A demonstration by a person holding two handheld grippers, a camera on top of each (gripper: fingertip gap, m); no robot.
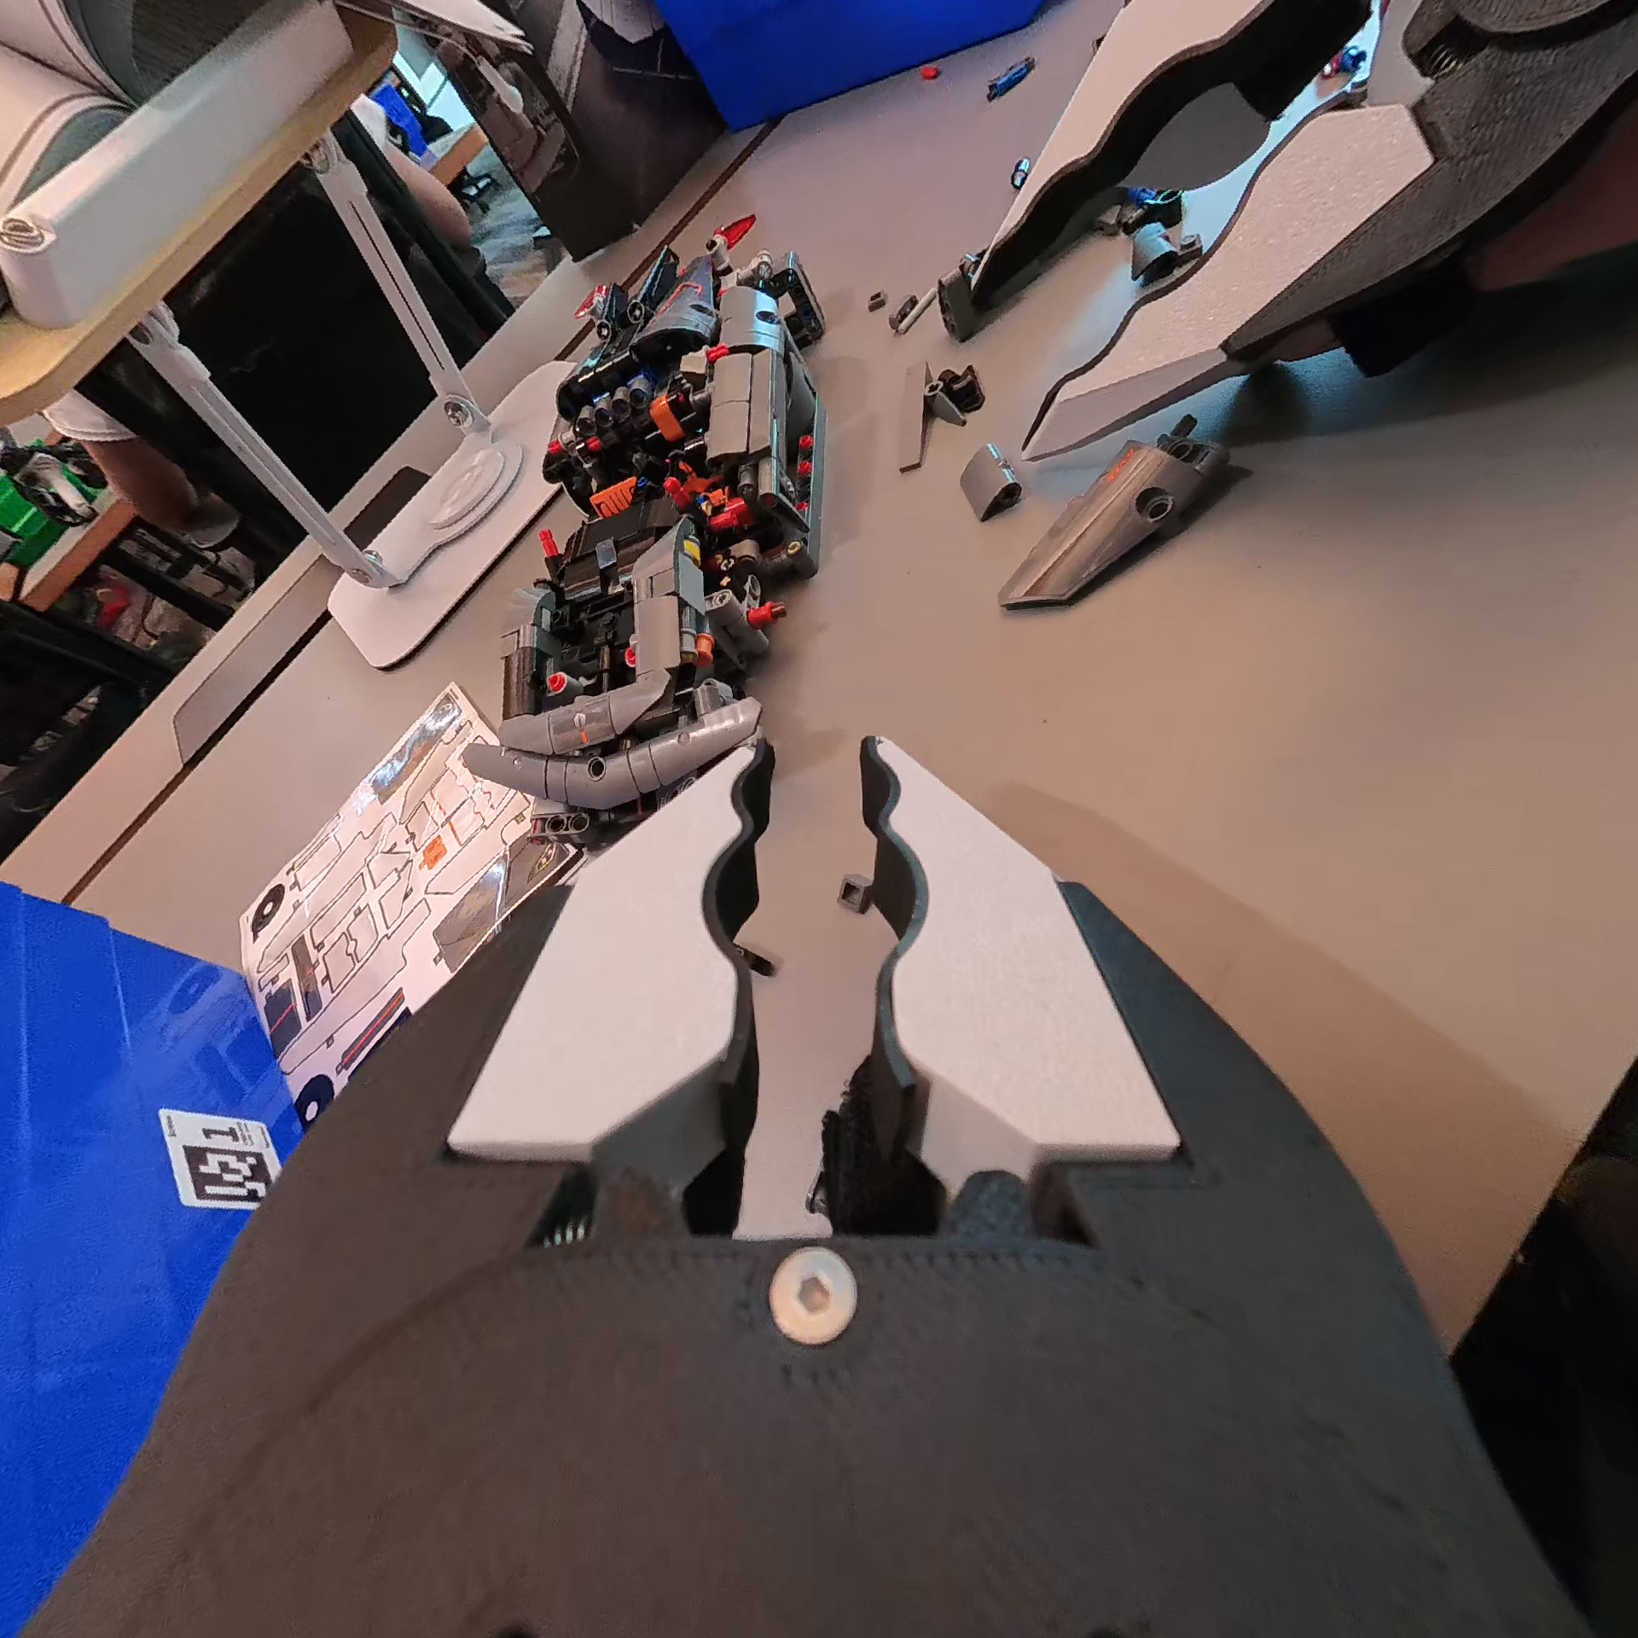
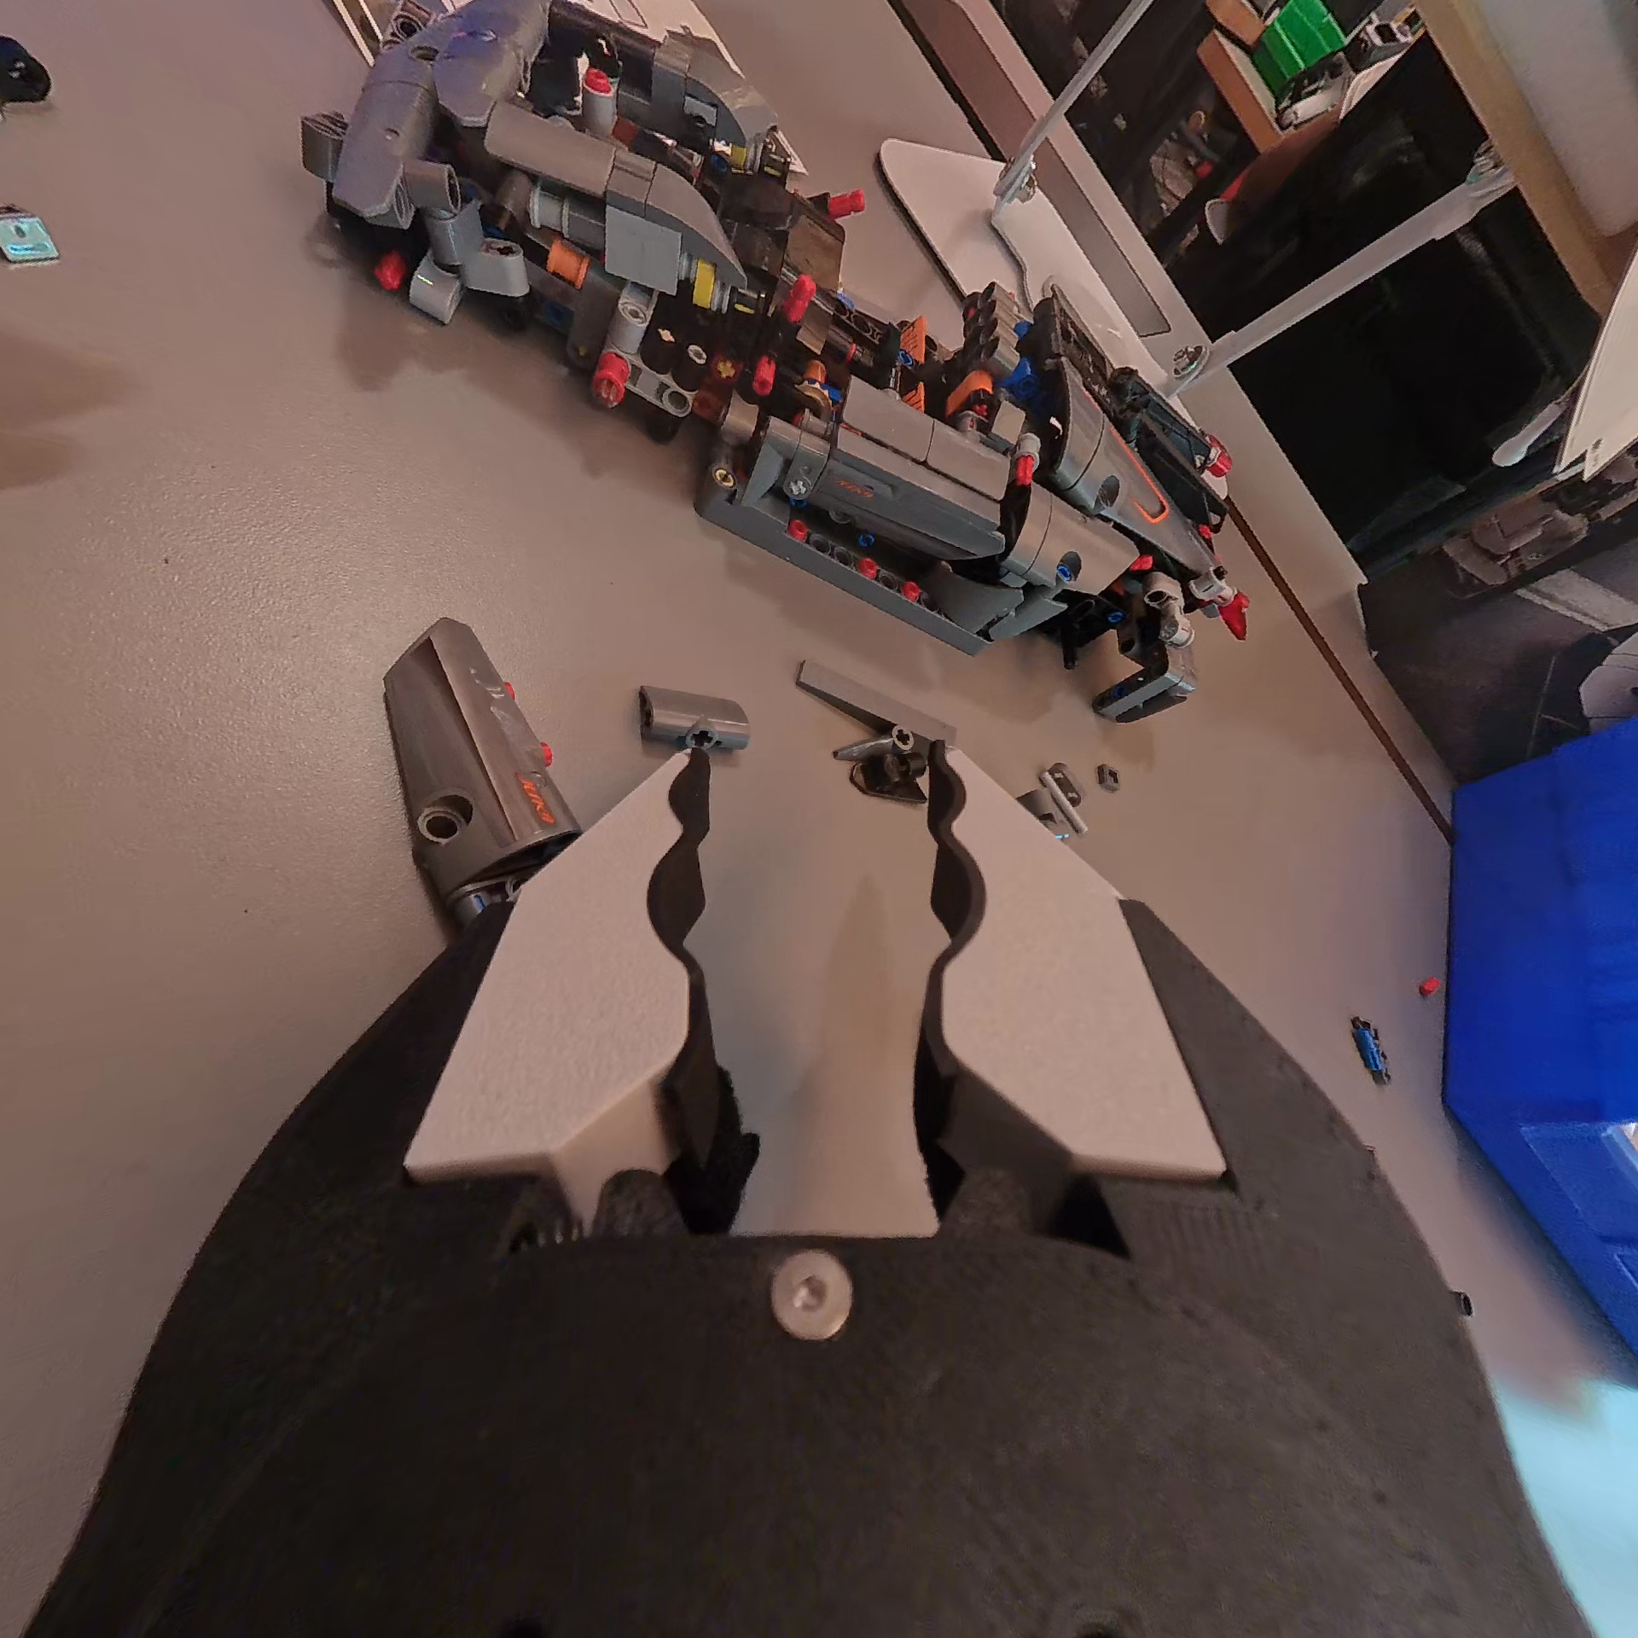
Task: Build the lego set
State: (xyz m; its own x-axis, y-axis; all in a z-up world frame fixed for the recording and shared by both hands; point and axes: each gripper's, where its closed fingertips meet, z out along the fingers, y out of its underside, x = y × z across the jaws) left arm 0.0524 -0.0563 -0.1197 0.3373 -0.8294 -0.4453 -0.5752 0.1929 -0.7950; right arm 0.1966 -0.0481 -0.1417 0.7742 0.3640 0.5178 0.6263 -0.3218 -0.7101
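White stand base (image 1: 443, 532) on grey table (image 1: 1241, 798); blue bins (image 1: 89, 1064) at edges.

The table (image 1: 1152, 753) is plain pale grey; the lego car (image 1: 682, 496) on it is mostly dark grey and black, dotted with red pins, a few blue ones, and orange accents; a loose wedge panel (image 2: 470, 762) is dark grey with an orange marking; the small curved panel (image 2: 696, 713) is the same grey; the flat strip (image 2: 873, 700) is grey too; the sticker sheet (image 1: 390, 886) is white with grey, black and orange shapes; the storage bin (image 1: 106, 1108) is bright blue with a black-and-white square tag; the left gripper (image 1: 815, 753) and right gripper (image 2: 811, 758) have light grey fingers lined black on black bodies; the lamp stand (image 1: 425, 567) is white.
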